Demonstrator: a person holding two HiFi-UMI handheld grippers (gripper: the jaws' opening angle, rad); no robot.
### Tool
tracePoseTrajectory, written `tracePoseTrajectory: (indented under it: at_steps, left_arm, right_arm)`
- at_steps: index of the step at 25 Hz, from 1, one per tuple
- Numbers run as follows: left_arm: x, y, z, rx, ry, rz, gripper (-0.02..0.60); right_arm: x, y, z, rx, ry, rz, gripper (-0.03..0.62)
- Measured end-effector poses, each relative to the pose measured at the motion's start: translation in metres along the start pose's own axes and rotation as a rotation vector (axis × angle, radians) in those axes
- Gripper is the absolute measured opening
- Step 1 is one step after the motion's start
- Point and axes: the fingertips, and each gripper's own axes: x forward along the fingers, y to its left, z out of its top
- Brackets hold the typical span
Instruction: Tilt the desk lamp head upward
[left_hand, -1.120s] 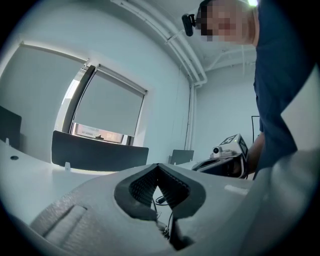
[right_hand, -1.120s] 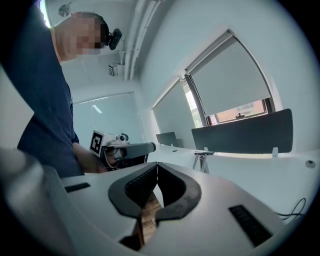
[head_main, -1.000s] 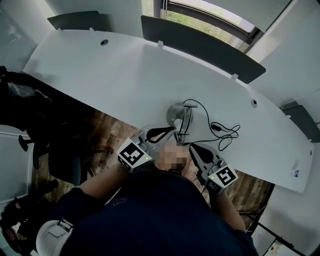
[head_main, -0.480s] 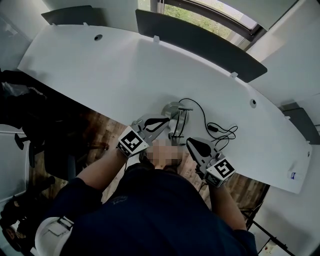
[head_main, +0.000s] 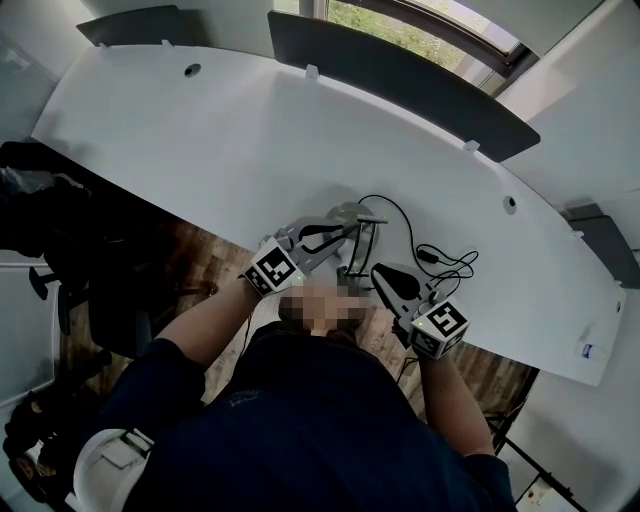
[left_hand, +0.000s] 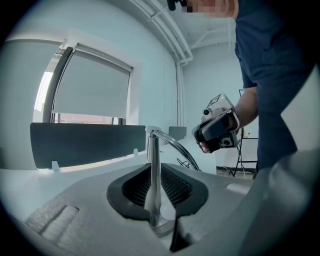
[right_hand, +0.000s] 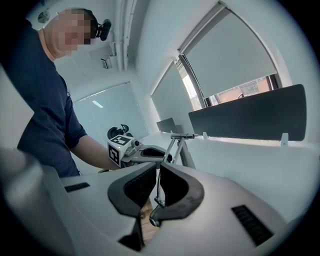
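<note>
A silver desk lamp (head_main: 362, 240) with thin metal arms stands near the front edge of the white desk (head_main: 200, 130). My left gripper (head_main: 345, 232) reaches in from the left. Its jaws are opening, with an upright lamp rod (left_hand: 152, 175) between the pads and a gap on both sides. From the right comes my right gripper (head_main: 378, 270), shut on a thin lamp rod (right_hand: 158, 182) low on the frame. The right gripper view shows the lamp's jointed arms (right_hand: 176, 147) and the left gripper (right_hand: 150, 152) behind them. The lamp head is hidden.
A black cable (head_main: 440, 260) loops on the desk right of the lamp. A dark divider panel (head_main: 400, 85) runs along the desk's far edge, under a window. A black chair (head_main: 60, 220) stands on the wooden floor at the left.
My left gripper has moved forward and right to the lamp, and its jaws have parted around the rod. The right gripper has shifted slightly toward the lamp.
</note>
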Motion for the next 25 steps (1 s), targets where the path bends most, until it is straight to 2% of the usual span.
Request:
tracePoseTrajectory:
  at_steps: [12, 18, 25]
  left_arm:
    - [0.024, 0.008, 0.003, 0.041, -0.014, -0.081, 0.112]
    - [0.032, 0.002, 0.005, 0.082, -0.025, -0.164, 0.126]
    - [0.043, 0.001, 0.009, 0.124, -0.032, -0.215, 0.127]
  right_arm:
    - [0.020, -0.019, -0.021, 0.036, 0.057, 0.037, 0.123]
    - [0.032, -0.013, -0.028, 0.046, 0.090, 0.142, 0.135]
    - [0.042, -0.010, -0.040, 0.050, 0.136, 0.246, 0.135]
